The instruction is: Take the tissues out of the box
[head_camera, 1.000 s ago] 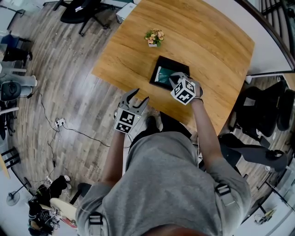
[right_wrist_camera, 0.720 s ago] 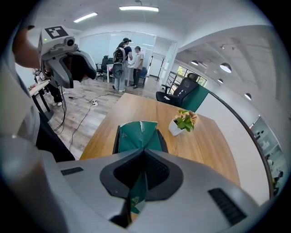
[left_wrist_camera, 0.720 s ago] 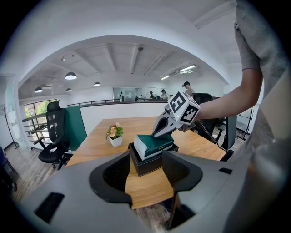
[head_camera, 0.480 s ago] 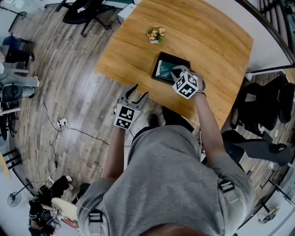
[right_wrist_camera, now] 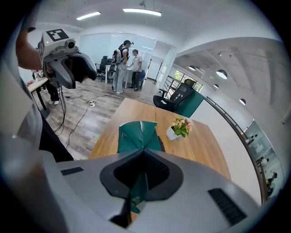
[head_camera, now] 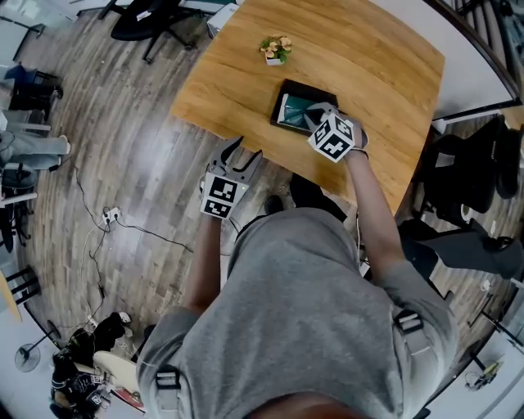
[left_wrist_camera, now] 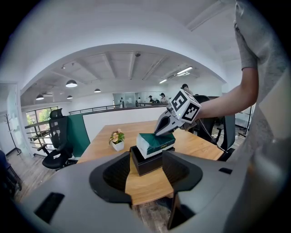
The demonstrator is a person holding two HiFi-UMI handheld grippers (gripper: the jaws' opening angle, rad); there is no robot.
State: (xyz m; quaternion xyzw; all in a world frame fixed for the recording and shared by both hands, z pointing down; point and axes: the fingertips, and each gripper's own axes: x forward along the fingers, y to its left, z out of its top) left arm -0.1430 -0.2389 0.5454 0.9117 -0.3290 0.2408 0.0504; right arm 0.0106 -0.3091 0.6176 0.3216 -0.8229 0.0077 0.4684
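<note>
A green tissue pack (head_camera: 293, 112) sticks up tilted out of the black box (head_camera: 281, 125) on the wooden table (head_camera: 368, 57). My right gripper (head_camera: 315, 115) is shut on the pack's near end, with the green wrapper (right_wrist_camera: 136, 135) pinched between its jaws (right_wrist_camera: 144, 152). The left gripper view shows the pack (left_wrist_camera: 154, 142) raised above the box (left_wrist_camera: 144, 164) with the right gripper (left_wrist_camera: 160, 131) on its top corner. My left gripper (head_camera: 238, 157) hangs open and empty off the table's near edge, over the floor, its jaws (left_wrist_camera: 146, 169) framing the box from a distance.
A small potted flower (head_camera: 276, 49) stands on the table beyond the box. Office chairs (head_camera: 475, 188) sit to the right and at the top left (head_camera: 147, 20). Cables (head_camera: 106, 217) run across the wooden floor. People stand far off (right_wrist_camera: 127, 63).
The view has drifted so the table sits higher in frame. My right gripper stays shut on the pack at the box. The left gripper has come slightly closer to the table edge.
</note>
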